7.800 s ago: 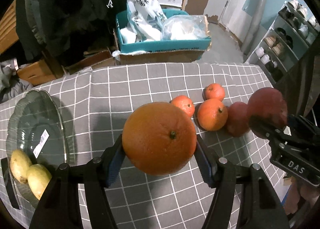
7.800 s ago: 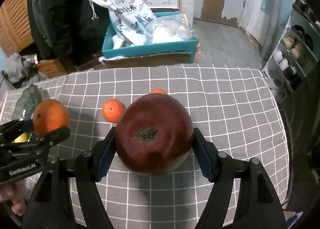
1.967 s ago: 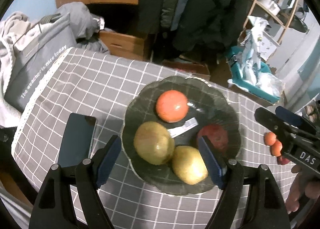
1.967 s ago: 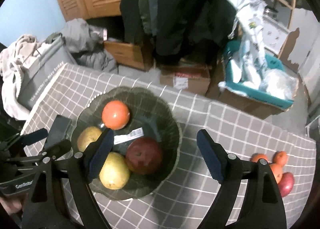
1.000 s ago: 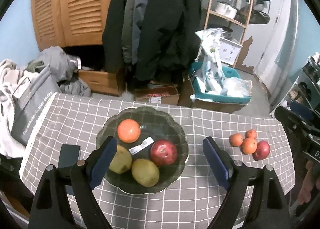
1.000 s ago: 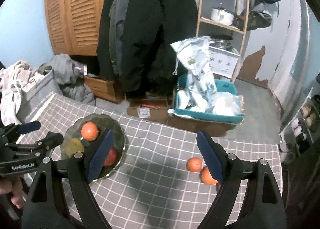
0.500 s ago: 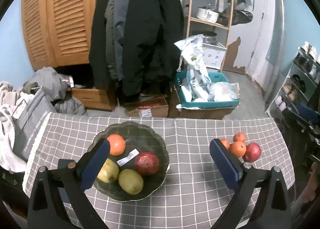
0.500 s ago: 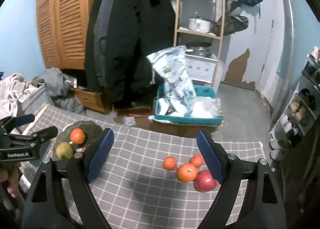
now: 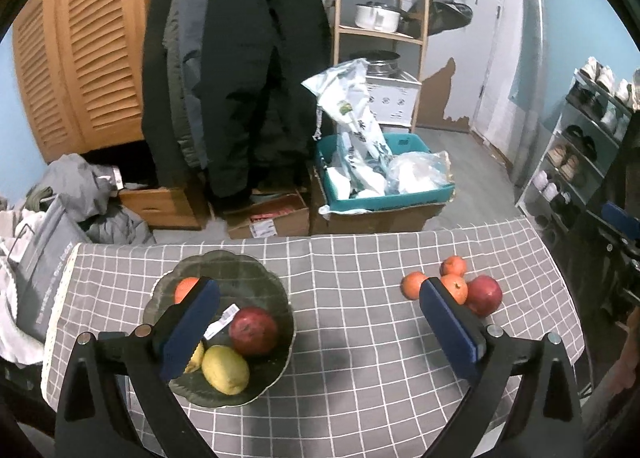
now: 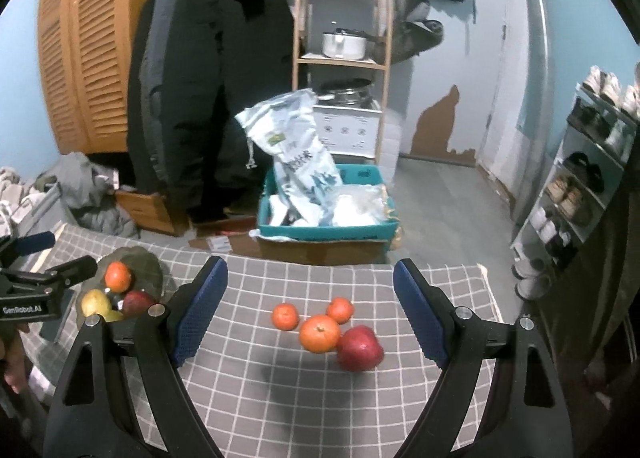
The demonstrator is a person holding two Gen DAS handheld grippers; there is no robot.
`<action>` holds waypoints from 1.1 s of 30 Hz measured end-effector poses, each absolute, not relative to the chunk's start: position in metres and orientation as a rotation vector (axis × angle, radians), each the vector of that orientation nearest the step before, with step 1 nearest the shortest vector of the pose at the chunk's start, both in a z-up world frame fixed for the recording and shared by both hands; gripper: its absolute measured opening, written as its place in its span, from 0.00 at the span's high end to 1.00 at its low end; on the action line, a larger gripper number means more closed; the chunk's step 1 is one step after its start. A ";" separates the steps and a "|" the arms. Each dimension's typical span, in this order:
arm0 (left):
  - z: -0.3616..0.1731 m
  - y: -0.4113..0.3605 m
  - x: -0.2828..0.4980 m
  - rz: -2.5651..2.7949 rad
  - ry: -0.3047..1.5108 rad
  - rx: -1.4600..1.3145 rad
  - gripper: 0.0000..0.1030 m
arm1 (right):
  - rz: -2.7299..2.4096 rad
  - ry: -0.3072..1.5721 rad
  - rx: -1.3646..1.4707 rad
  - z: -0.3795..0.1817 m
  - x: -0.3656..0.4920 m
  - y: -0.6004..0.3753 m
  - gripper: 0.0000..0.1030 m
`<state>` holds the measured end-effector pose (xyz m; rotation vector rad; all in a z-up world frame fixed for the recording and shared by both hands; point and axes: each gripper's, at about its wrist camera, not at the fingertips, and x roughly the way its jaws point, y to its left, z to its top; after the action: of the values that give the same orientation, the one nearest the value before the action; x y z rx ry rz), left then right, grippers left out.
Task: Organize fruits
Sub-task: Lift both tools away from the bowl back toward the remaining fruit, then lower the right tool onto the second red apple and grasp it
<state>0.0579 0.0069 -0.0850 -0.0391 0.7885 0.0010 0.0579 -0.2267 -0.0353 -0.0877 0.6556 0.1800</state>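
A dark glass bowl (image 9: 276,294) on the grey checked tablecloth holds an orange (image 9: 185,288), a red apple (image 9: 253,331) and two yellow-green pears (image 9: 225,369). On the right of the table lie three oranges (image 10: 319,334) and a red apple (image 10: 359,348), touching in a cluster; they also show in the left wrist view (image 9: 454,286). My left gripper (image 9: 320,334) is open and empty, high above the table middle. My right gripper (image 10: 310,312) is open and empty, high above the loose fruit. The bowl (image 10: 150,264) sits at the right wrist view's left.
Beyond the far table edge stands a cardboard box with a teal crate (image 9: 384,193) of bags, dark coats (image 9: 236,69), a wooden shelf (image 9: 380,33) and a shoe rack (image 9: 580,161). Clothes and a grey bag (image 9: 44,230) lie left of the table.
Both grippers have risen and pulled back from the bowl, open and empty. The orange and the red apple held earlier now lie in the bowl. The view has tilted up toward the room.
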 end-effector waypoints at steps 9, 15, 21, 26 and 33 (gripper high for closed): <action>-0.094 -0.016 0.072 -0.034 0.816 -0.024 0.02 | 0.143 0.669 -0.064 -0.041 0.060 -0.251 0.17; -0.103 -0.029 0.084 -0.055 0.843 -0.025 0.02 | 0.124 0.714 -0.055 -0.057 0.071 -0.262 0.17; -0.120 -0.041 0.098 -0.058 0.880 -0.019 0.02 | 0.128 0.775 -0.052 -0.079 0.084 -0.268 0.17; -0.135 -0.048 0.111 -0.062 0.917 -0.017 0.02 | 0.127 0.818 -0.048 -0.097 0.094 -0.274 0.17; -0.162 -0.058 0.130 -0.068 0.978 -0.015 0.02 | 0.122 0.913 0.005 -0.130 0.115 -0.284 0.17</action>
<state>0.1303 -0.0575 -0.1623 -0.0150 0.9779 -0.0677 0.1146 -0.2843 -0.1303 0.0052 0.9127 0.1215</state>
